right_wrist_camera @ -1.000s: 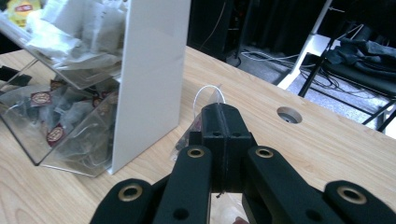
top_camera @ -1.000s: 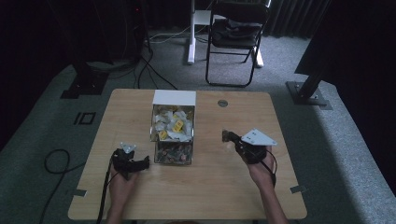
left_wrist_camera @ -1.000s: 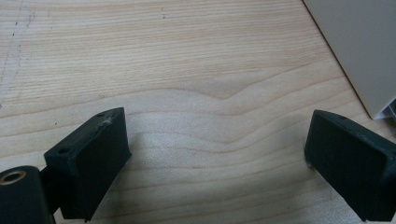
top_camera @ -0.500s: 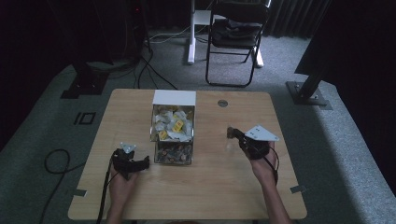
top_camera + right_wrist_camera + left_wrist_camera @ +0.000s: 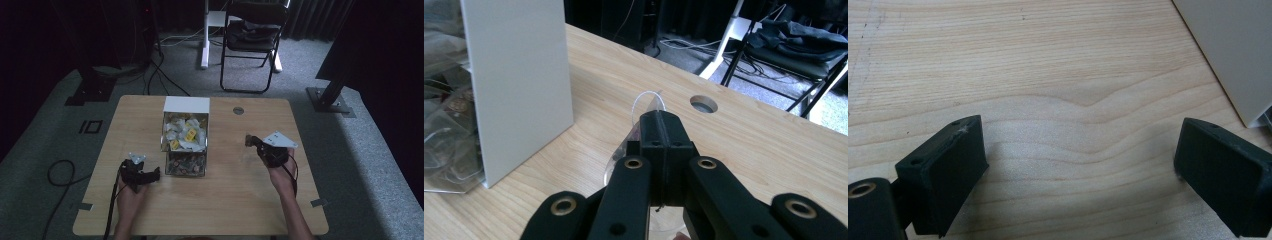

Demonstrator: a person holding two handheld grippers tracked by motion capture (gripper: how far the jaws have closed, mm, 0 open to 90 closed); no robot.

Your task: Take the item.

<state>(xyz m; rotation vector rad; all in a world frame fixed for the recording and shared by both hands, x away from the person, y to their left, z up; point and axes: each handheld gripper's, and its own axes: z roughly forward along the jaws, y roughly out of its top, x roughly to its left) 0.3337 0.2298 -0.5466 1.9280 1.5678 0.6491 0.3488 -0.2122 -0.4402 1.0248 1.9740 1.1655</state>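
My right gripper (image 5: 661, 121) is shut on a thin clear plastic packet (image 5: 647, 103), whose edge sticks out past the jaw tips and hangs below them. In the high view the right gripper (image 5: 251, 141) is held above the table, to the right of the white box (image 5: 186, 104). The box has an upper bin of white and yellow packets (image 5: 186, 134) and a lower clear bin of darker items (image 5: 185, 163). My left gripper (image 5: 154, 175) rests low on the table, left of the box's front. Its jaws (image 5: 1080, 150) stand wide open over bare wood, with nothing between them.
The box's white side wall (image 5: 519, 75) stands close on the left in the right gripper view, and its corner (image 5: 1238, 50) is near the left gripper. A round cable hole (image 5: 238, 110) lies behind the right gripper. A black chair (image 5: 252, 37) stands beyond the table.
My right gripper has drifted slightly to the right and away from the person, still shut on the packet. The left gripper has stayed put.
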